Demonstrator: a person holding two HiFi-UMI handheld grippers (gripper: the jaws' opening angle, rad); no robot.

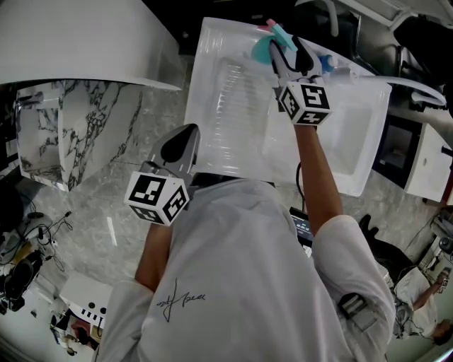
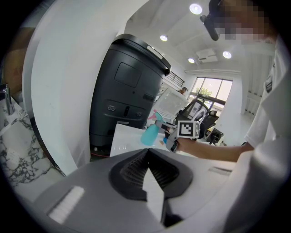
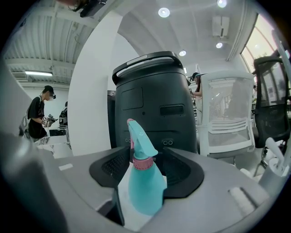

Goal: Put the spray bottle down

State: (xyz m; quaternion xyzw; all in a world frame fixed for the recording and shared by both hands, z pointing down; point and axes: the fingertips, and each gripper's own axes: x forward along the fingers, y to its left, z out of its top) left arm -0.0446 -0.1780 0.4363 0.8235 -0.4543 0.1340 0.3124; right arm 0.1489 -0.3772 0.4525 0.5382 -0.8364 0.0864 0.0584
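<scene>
A white table (image 1: 226, 106) with a moulded, ribbed top stands on a grey marbled floor (image 1: 106, 205). A teal spray bottle (image 3: 144, 184) stands upright on the table near its far edge, its pink-collared trigger head uppermost.

Indoor lab or office-type workspace, not a home. Recessed ceiling lights (image 3: 164, 12), a ceiling air unit (image 3: 220, 25), a tall window (image 2: 210, 93). Large black machine (image 3: 152, 100) behind a white worktop (image 1: 226, 85). Black office chair (image 3: 272, 104) to one side. Loose cables (image 1: 21, 272) on pale marble floor (image 1: 134, 162). Another person (image 3: 38, 113) stands further back.
</scene>
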